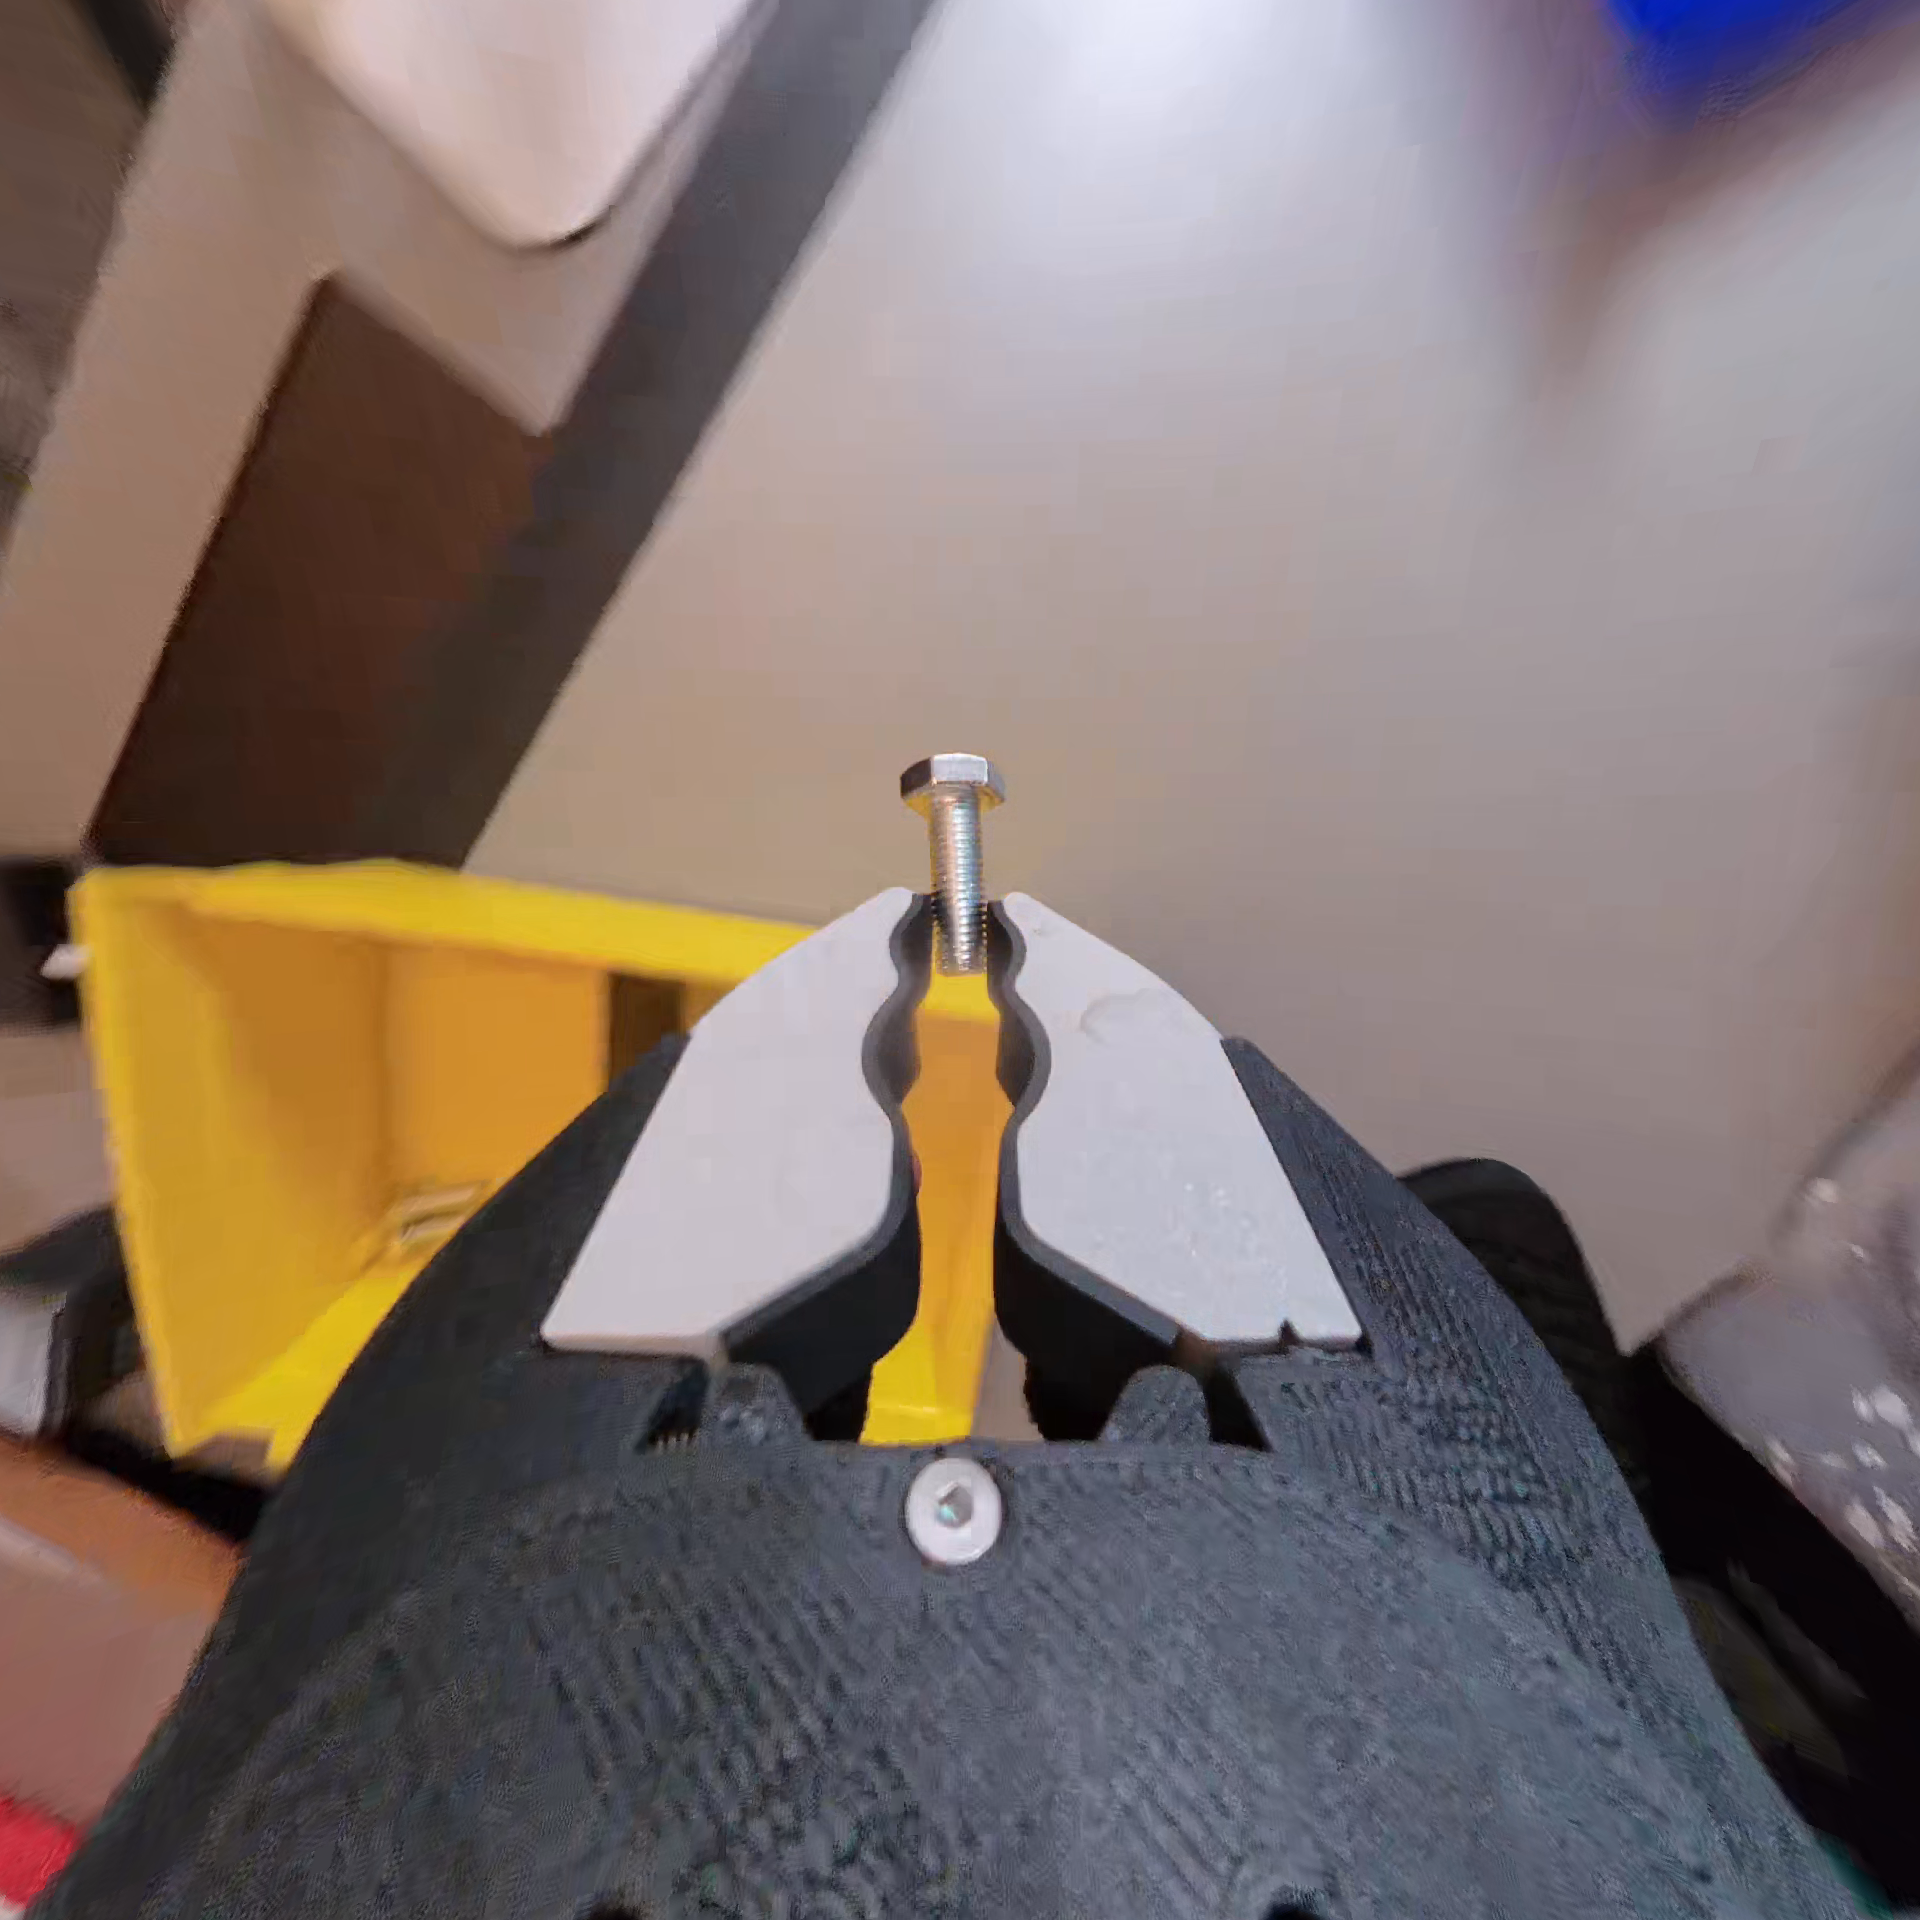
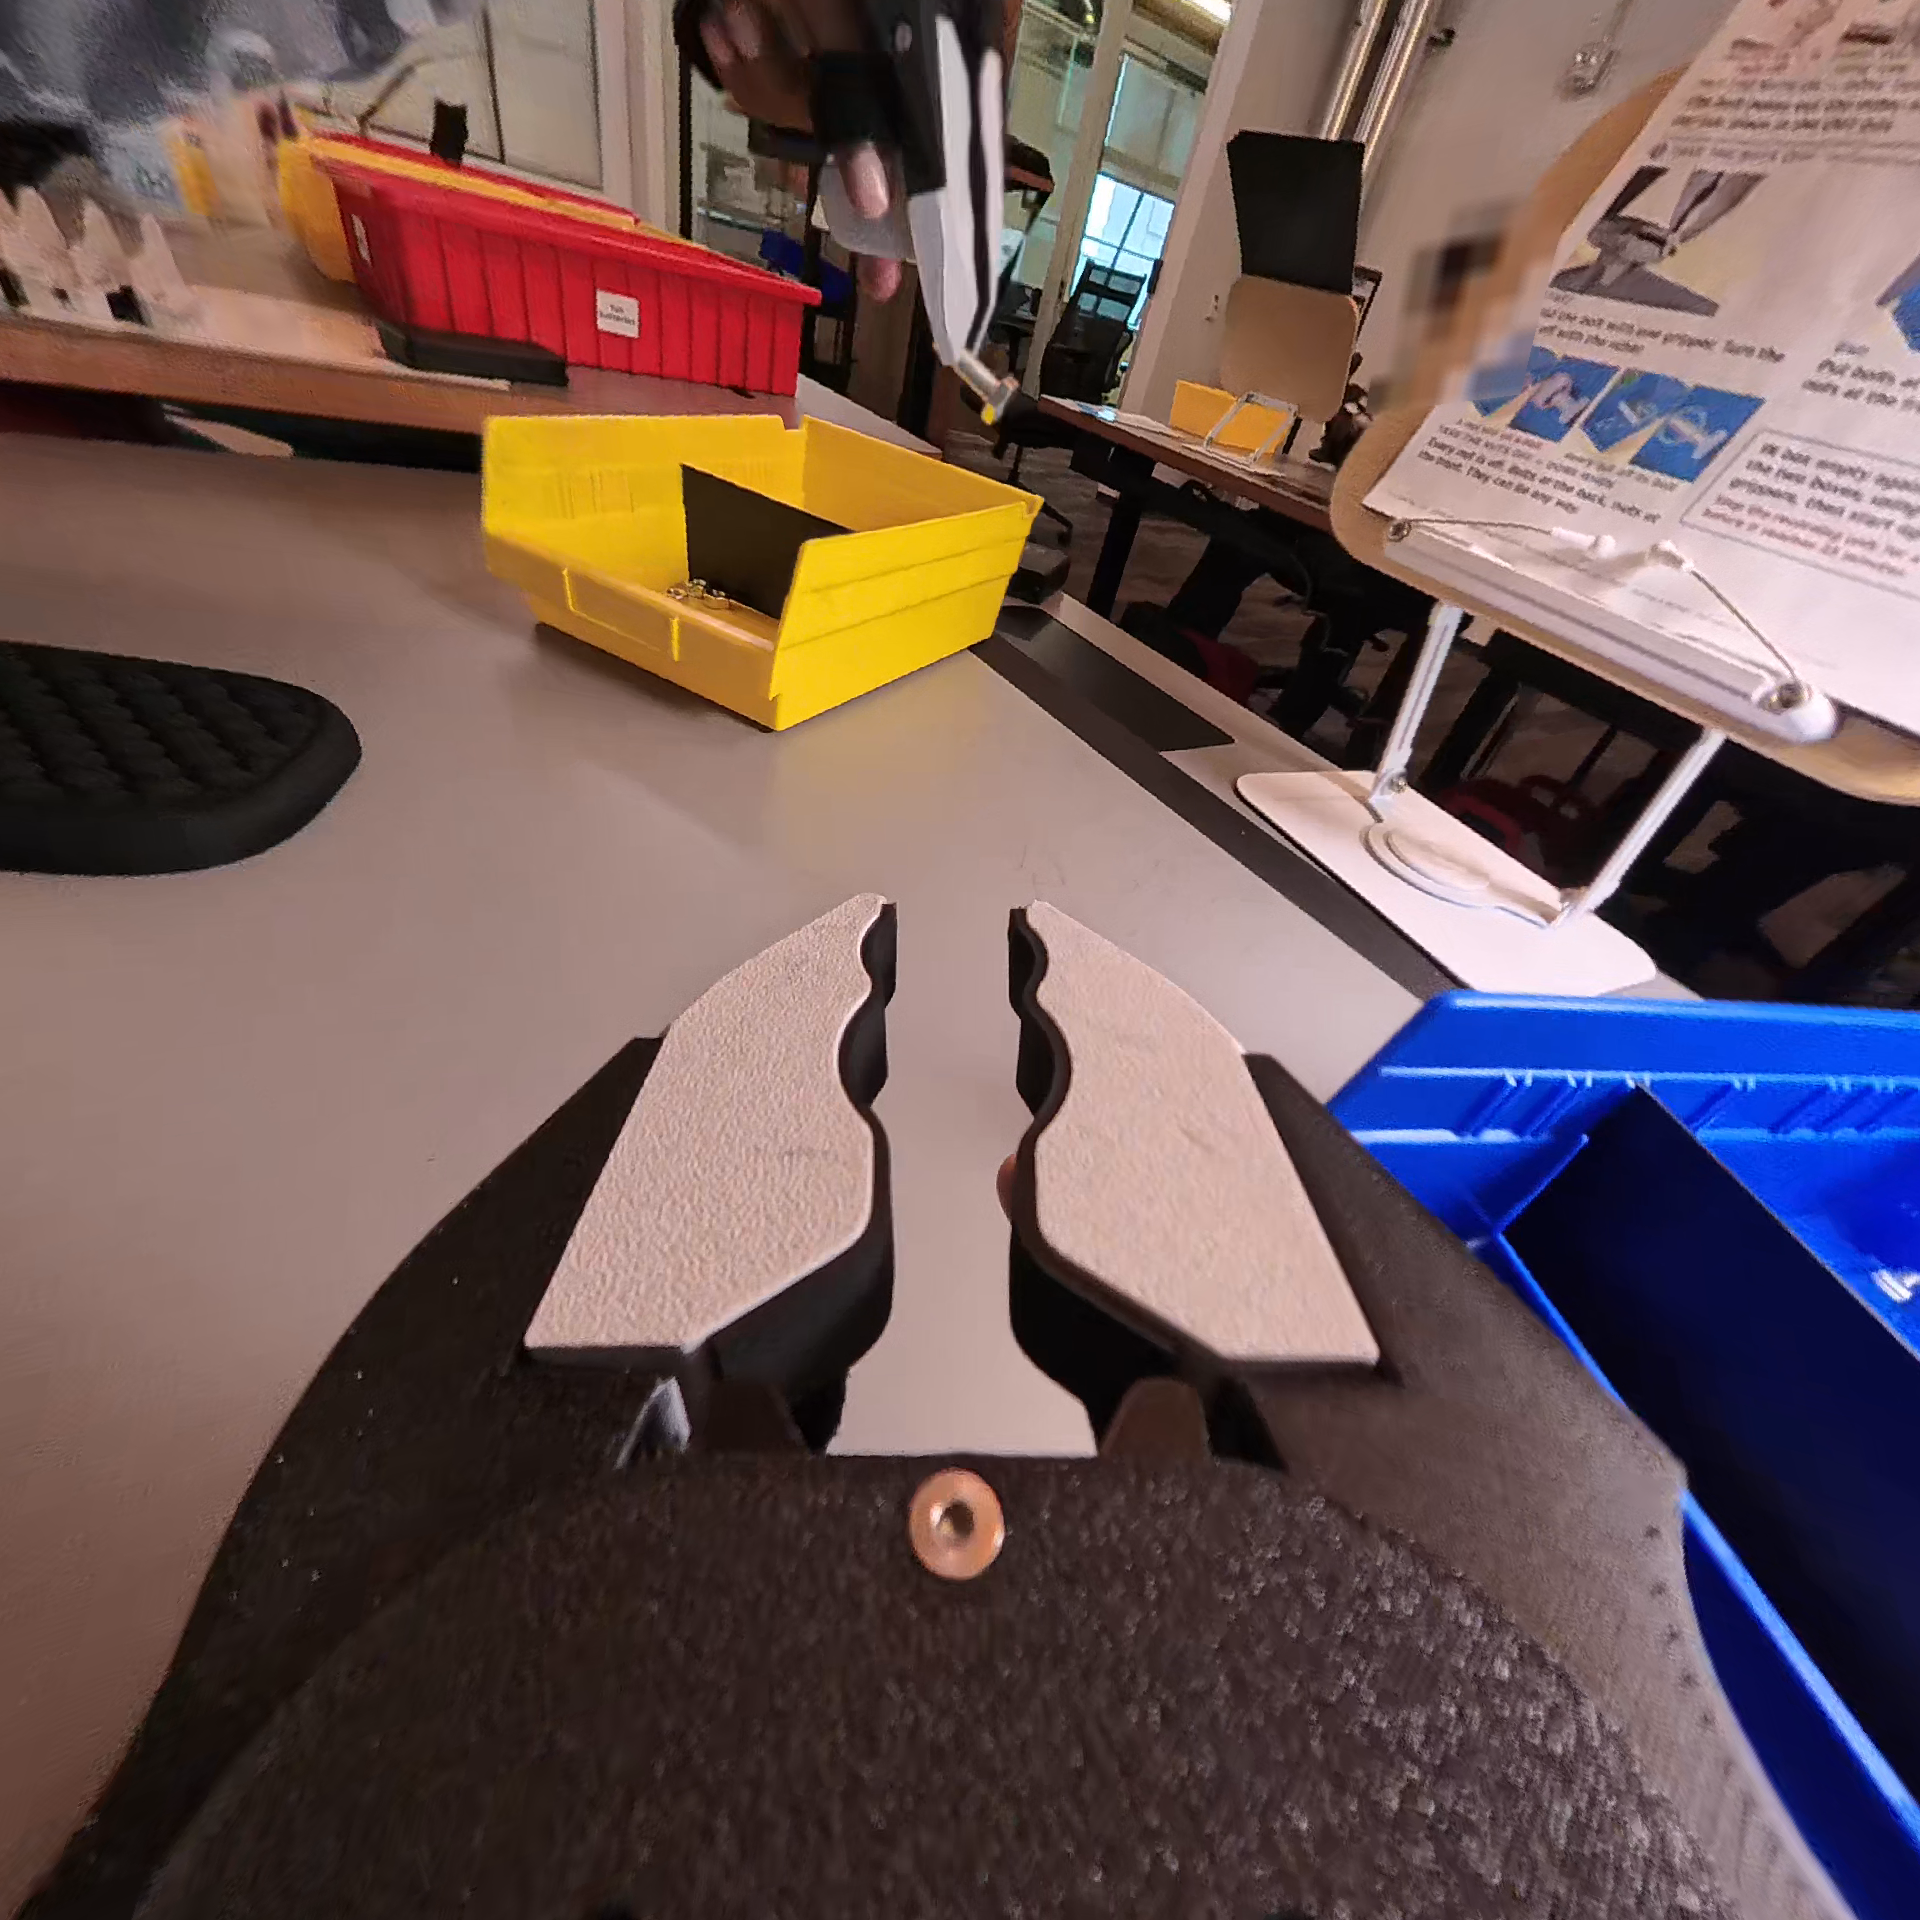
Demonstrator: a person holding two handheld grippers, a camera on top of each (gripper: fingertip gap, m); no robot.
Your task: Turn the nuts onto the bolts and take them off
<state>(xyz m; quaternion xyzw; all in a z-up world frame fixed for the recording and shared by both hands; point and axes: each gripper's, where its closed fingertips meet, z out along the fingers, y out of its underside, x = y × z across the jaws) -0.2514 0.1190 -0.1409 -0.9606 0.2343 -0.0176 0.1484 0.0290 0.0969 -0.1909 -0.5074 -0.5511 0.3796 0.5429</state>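
My left gripper [image 1: 954, 914] is shut on a silver hex bolt [image 1: 954, 831], gripping its threaded end with the head pointing away; no nut shows on it. Behind it is the yellow bin [image 1: 312, 1091] with a few metal parts inside. In the right wrist view my right gripper [image 2: 951, 920] is open and empty, low over the grey table [image 2: 623, 831]. The left gripper [image 2: 961, 239] shows there high up, held by a hand above and behind the yellow bin [image 2: 883, 582], the bolt [image 2: 992, 400] at its tip. A blue bin [image 2: 1662, 1195] sits beside the right gripper.
A black padded mat [image 2: 145, 748] lies at the left. A white stand with an instruction sheet [image 2: 1662, 436] stands at the right past the table edge. A red bin [image 2: 582, 281] and another yellow bin sit on a far table. Spacing between my two grippers at the tips: around 30 cm.
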